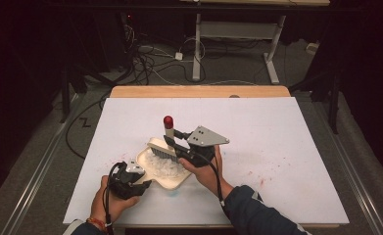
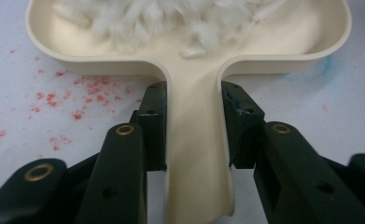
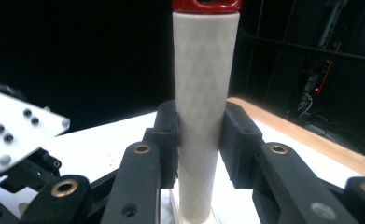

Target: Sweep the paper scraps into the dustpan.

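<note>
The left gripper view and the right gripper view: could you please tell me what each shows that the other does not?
Left gripper view: the cream plastic dustpan, handle clamped by the left gripper, white shreds inside, red specks beside it. Right gripper view: the white ribbed brush handle with a red cap, upright in the right gripper. Both: the white table surface.

We find the cream, smooth plastic dustpan (image 2: 189, 84) faintly glossy, holding fluffy white shreds (image 2: 171, 23) of matt, fibrous look. The brush's cream cylindrical handle (image 3: 201, 116) is matt plastic with a faint triangular texture, capped by a glossy red plastic end (image 3: 207, 4). The white table sheet (image 1: 277, 137) looks matt, speckled red; the far wooden table edge (image 1: 199, 91) is smooth.
</note>
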The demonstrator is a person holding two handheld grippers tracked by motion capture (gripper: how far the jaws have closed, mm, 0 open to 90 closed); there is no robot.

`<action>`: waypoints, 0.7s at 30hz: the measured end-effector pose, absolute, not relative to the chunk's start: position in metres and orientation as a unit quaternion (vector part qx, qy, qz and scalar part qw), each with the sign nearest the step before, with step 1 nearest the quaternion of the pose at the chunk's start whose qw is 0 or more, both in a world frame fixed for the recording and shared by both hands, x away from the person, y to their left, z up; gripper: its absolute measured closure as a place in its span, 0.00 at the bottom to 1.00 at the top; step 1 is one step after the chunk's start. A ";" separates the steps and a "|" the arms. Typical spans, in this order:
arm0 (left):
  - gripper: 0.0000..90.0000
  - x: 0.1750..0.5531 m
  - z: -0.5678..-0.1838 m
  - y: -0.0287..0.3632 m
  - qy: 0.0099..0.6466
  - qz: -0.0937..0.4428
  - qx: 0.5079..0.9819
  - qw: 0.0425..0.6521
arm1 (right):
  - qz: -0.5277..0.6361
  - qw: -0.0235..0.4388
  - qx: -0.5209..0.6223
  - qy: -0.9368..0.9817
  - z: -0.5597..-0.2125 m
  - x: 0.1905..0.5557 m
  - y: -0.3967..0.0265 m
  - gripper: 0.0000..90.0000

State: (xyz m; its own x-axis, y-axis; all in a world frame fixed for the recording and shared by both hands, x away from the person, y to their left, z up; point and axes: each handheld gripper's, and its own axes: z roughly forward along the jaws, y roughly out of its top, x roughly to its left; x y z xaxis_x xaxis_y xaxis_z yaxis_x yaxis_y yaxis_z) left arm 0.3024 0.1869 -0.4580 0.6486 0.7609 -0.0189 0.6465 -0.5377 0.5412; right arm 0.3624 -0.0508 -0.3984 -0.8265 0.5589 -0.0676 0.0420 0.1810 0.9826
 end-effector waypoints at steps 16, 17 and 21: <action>0.70 0.302 -0.461 0.188 0.399 0.112 0.876 0.246 | 0.622 0.251 0.225 0.707 -0.365 0.370 -0.092 0.79; 0.70 0.302 -0.461 0.188 0.400 0.113 0.875 0.247 | 0.614 0.258 0.228 0.710 -0.365 0.371 -0.100 0.79; 0.70 0.302 -0.461 0.188 0.400 0.114 0.876 0.242 | 0.599 0.266 0.236 0.717 -0.369 0.371 -0.113 0.79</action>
State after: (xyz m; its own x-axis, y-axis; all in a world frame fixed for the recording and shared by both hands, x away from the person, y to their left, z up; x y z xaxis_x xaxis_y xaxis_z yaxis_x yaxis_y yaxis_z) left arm 0.3018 0.1884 -0.4610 0.6534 0.7570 0.0061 0.6463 -0.5620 0.5163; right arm 0.3711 -0.1125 -0.3695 -0.7471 0.6573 -0.0994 0.0189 0.1704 0.9852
